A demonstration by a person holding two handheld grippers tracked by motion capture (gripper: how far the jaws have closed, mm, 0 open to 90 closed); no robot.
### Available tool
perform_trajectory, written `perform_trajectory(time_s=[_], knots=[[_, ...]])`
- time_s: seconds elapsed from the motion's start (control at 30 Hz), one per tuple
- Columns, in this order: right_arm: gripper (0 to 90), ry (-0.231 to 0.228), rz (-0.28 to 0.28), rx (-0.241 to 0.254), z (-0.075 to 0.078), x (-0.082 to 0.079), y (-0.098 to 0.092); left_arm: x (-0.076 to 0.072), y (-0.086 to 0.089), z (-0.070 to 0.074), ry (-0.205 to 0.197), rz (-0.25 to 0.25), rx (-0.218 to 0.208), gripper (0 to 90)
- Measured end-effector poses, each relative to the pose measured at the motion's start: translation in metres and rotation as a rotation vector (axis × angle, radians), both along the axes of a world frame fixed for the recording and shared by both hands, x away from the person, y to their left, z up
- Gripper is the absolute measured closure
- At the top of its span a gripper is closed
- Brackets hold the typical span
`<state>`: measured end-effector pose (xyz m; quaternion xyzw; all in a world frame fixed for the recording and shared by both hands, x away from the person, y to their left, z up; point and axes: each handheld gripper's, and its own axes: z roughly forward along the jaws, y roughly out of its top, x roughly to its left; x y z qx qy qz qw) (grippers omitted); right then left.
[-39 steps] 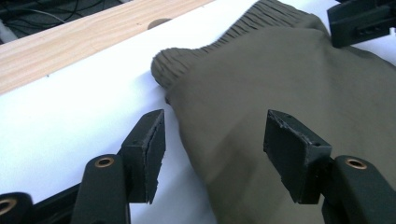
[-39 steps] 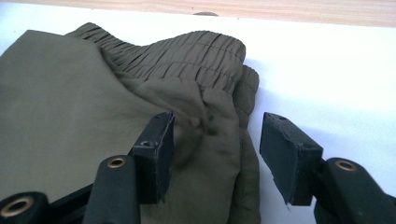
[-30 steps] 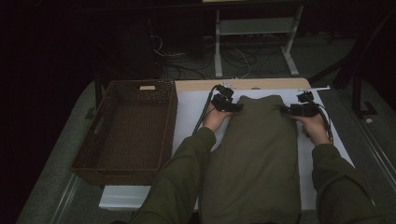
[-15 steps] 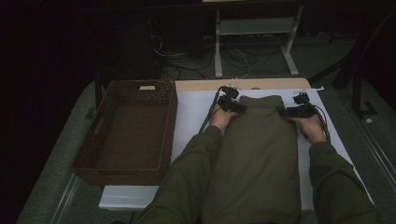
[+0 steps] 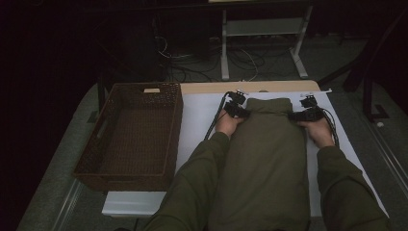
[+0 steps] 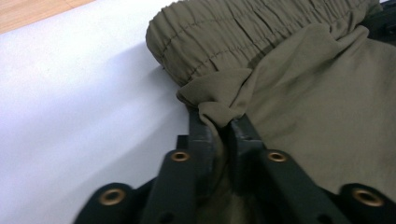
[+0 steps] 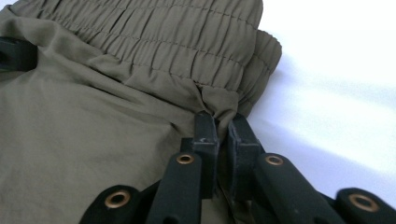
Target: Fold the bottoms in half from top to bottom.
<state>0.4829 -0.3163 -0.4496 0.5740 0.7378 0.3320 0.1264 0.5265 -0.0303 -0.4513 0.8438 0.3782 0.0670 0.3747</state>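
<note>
On the white sheet [image 5: 202,115] that covers the table, an olive-green garment [image 5: 267,154] lies flat and lengthwise, its gathered elastic waistband [image 5: 268,103] at the far end, just short of the bare wooden strip [image 5: 250,87] at the table's far edge. The left tongs [image 5: 239,111] sit at the garment's left side just below the waistband, and in the left gripper view [image 6: 219,122] the 2 black jaws stand almost together with a bunched fold of fabric pinched between them. The right tongs [image 5: 300,115] sit at the matching spot on the right side; in the right gripper view [image 7: 219,123] those jaws are likewise drawn nearly together on a tuck of cloth right under the gathered band. Both sets of jaws have just been closing, and compared with the earlier frames, where the tongs rested at the garment's upper corners with the cloth smooth, the fabric is now puckered up at each grip. Both hands have barely shifted since then. Left of the sheet stands a brown woven basket [image 5: 132,134], well apart from the garment and in the same place as before. Cables [image 5: 211,126] trail back from the tongs along the person's olive sleeves [image 5: 192,192].
</note>
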Motion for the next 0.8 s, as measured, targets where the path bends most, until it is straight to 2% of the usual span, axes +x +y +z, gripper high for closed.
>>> perform_trajectory(time_s=[0.07,0.17,0.4,0.67,0.8], knots=[[85.1,-0.005,0.008,-0.005,0.001,0.000,0.002,-0.001,0.002,0.001,-0.012,-0.001,0.007,84.8],[85.3,-0.011,0.017,0.017,0.003,0.001,0.005,-0.001,0.007,0.004,-0.037,0.009,0.020,85.3],[85.6,-0.053,0.053,0.038,0.009,0.009,0.021,0.008,0.027,0.019,-0.103,0.043,0.032,85.5],[85.7,-0.130,0.061,0.019,0.042,0.026,0.035,0.018,0.037,0.046,-0.214,0.075,0.021,85.4],[85.7,-0.171,0.063,0.020,0.060,0.031,0.035,0.015,0.040,0.056,-0.249,0.076,0.000,85.4]])
